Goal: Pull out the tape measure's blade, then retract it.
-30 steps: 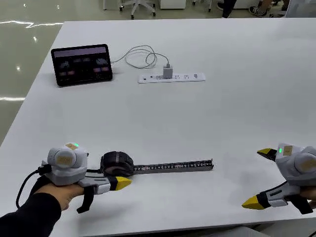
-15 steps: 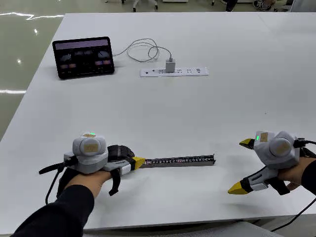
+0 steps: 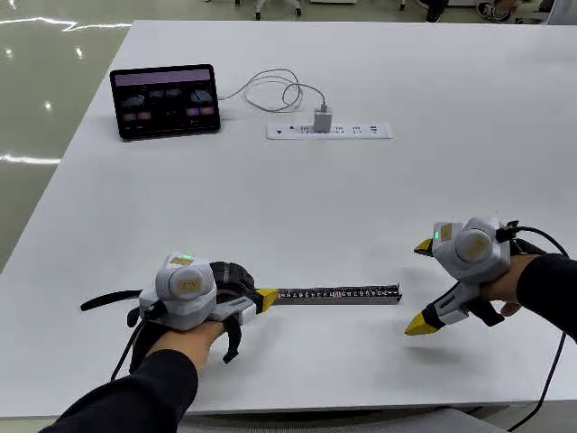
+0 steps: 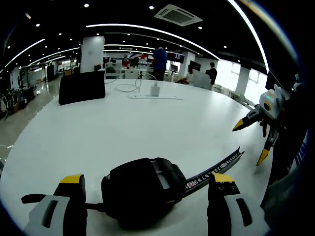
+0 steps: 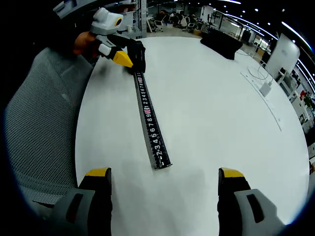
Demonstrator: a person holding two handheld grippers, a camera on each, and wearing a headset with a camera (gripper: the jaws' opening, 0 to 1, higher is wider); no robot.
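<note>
The tape measure point(image 3: 233, 278) lies near the front edge of the table point(image 3: 361, 207), its black case point(image 4: 142, 189) between the left gripper's point(image 4: 147, 177) spread jaws, which stand either side without gripping it. The blade point(image 3: 338, 293) lies flat, drawn out toward the right gripper point(image 5: 165, 172), whose jaws gape wide and hold nothing, near the blade's tip.

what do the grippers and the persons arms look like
The left gripper and right gripper each have a rounded light grey body with a small green light on top, grey fingers ending in yellow tips, and black cables. The person wears dark long sleeves.
</note>
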